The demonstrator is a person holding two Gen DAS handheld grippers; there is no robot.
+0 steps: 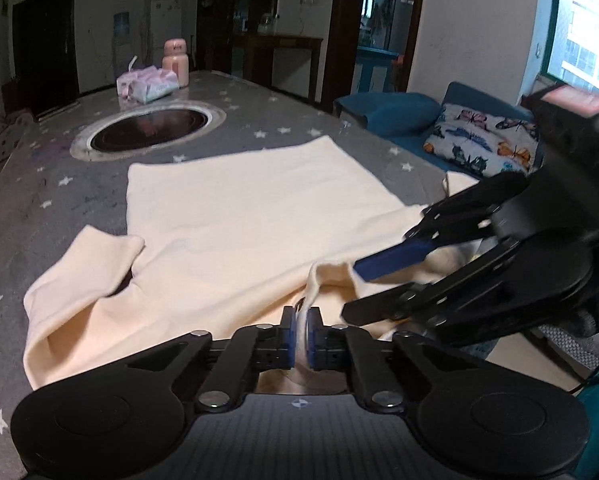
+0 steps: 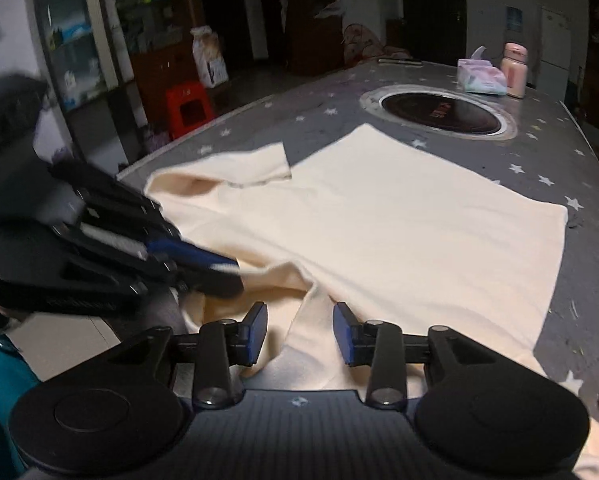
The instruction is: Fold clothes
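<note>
Counting one cream T-shirt (image 1: 235,216), we see the left hand-held gripper (image 1: 302,322) pinching its collar, the right hand-held gripper (image 2: 300,330) spread over it.

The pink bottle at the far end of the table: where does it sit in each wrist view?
Left wrist: pink bottle upper left, just right of the tissue pack, beyond the round cooktop.
Right wrist: pink bottle upper right, just right of the tissue pack, beyond the round cooktop.
Shared landmark: the cooktop, between bottle and cream shirt.
</note>
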